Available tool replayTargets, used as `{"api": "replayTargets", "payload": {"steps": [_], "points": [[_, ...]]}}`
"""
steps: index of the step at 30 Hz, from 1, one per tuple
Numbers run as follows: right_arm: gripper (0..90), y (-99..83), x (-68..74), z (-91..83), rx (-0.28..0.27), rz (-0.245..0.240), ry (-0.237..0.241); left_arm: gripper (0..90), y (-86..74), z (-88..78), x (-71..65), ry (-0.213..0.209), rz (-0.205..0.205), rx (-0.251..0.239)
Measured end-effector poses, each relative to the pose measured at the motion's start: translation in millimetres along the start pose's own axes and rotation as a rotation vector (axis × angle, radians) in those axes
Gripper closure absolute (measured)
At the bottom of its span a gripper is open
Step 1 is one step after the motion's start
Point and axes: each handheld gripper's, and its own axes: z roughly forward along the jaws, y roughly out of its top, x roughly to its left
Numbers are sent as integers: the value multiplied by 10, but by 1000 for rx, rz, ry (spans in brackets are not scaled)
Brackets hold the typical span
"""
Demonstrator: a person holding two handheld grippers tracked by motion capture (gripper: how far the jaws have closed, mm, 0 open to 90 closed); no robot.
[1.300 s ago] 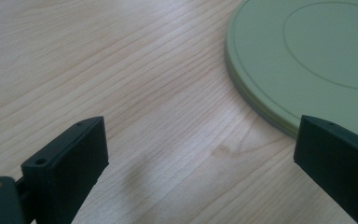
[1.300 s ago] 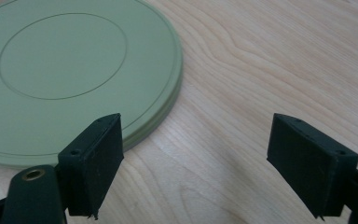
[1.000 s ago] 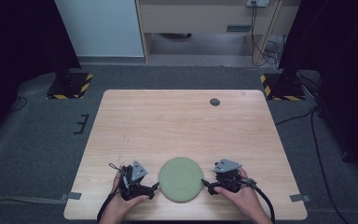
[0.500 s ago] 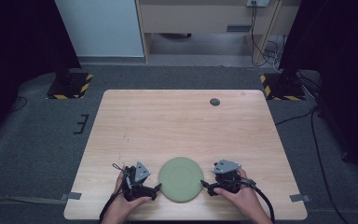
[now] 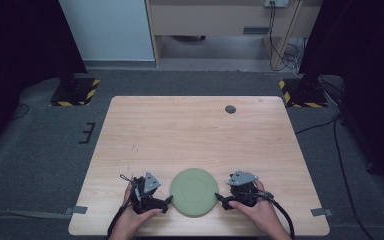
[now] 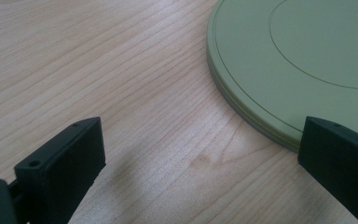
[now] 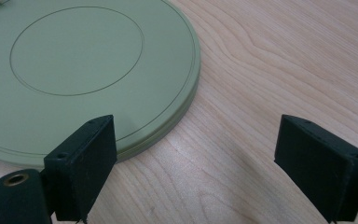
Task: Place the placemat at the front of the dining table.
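Note:
A flat round green plate point(image 5: 194, 192) with a thin ring marked on it lies on the wooden table point(image 5: 195, 135) near the front edge. My left gripper point(image 5: 166, 201) rests on the table just left of the plate, held by a hand, and points at its rim. In the left gripper view the plate point(image 6: 298, 56) lies ahead to the right, and the left gripper point(image 6: 200, 163) is open with bare wood between its jaws. My right gripper point(image 5: 221, 201) sits just right of the plate. It point(image 7: 200, 158) is open, its left jaw over the rim of the plate point(image 7: 74, 70).
A small dark round disc point(image 5: 230, 109) sits near the table's far right. Bare wood stretches behind the plate. Two stand bases with yellow-black stripes point(image 5: 75, 91) point(image 5: 300, 93) stand on the grey floor beyond the far corners. A cable point(image 5: 285, 220) trails from the right gripper.
My left gripper has edged slightly toward the plate. The right gripper and the plate have stayed put.

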Motion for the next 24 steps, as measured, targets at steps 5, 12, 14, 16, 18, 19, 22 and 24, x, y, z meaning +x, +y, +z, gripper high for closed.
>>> {"api": "replayTargets", "payload": {"steps": [5, 12, 14, 16, 18, 19, 22, 24], "points": [[114, 0, -4, 2, 2, 4, -3, 0, 6, 11, 7, 6, -4, -2], [99, 0, -18, 10, 2, 12, -8, 0, 23, 31, 23, 12, -8, -1], [95, 0, -20, 12, 1, 14, -9, 0, 25, 36, 24, 12, -15, -4], [93, 1, -21, 12, 3, 16, -9, 0, 29, 41, 31, 13, -15, -2], [89, 1, -25, 13, 4, 15, -10, 0, 31, 46, 35, 14, -20, -3], [86, 1, -25, 14, 5, 18, -12, 0, 31, 49, 41, 15, -20, -2], [84, 2, -27, 16, 4, 18, -13, 0, 31, 52, 46, 14, -22, -1], [82, 2, -28, 17, 4, 17, -13, 0, 32, 58, 52, 15, -27, -3]]}}
